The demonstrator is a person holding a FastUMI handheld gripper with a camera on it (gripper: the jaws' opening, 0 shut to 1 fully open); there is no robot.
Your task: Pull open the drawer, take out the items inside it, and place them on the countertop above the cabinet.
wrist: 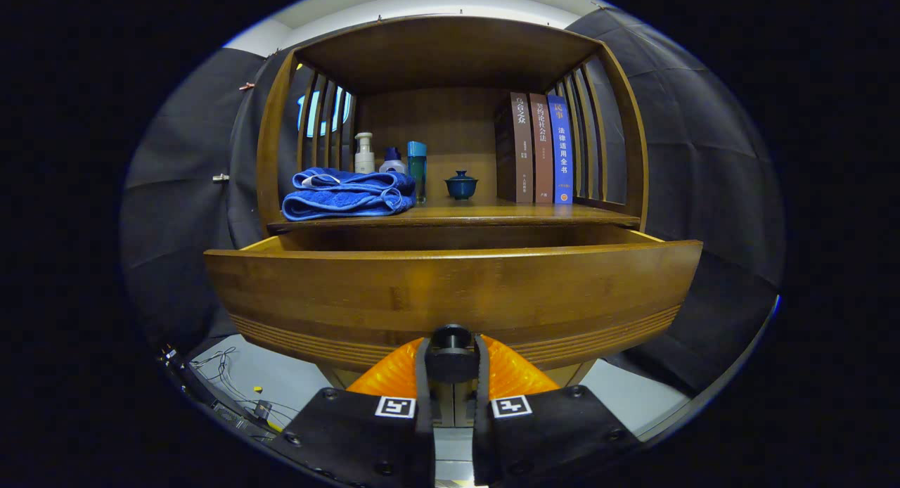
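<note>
The gripper (451, 358) has its two fingers pressed together on the dark round knob (451, 335) at the middle of the drawer front (450, 291), one finger on each side of it. The wooden drawer (267, 245) stands pulled out from the cabinet toward the gripper; its front panel curves broadly just beyond the fingers, and its inside cannot be seen from this low angle.

Above and behind the drawer lies the countertop (492, 212) of the cabinet, enclosed by slatted wooden sides and a wooden roof. On its left sits a folded blue towel (348, 193), near the front edge. Just behind the towel stand a white pump bottle (364, 152), a small white bottle with a blue cap (392, 161) and a tall teal bottle (417, 168), close together. To the right of these, apart from them, sits a small dark teal lidded cup (461, 185). Farther right, three books (541, 149) stand upright side by side against the right slats: two brown, one blue.

On the floor at the near left lie some cables (225, 375).
</note>
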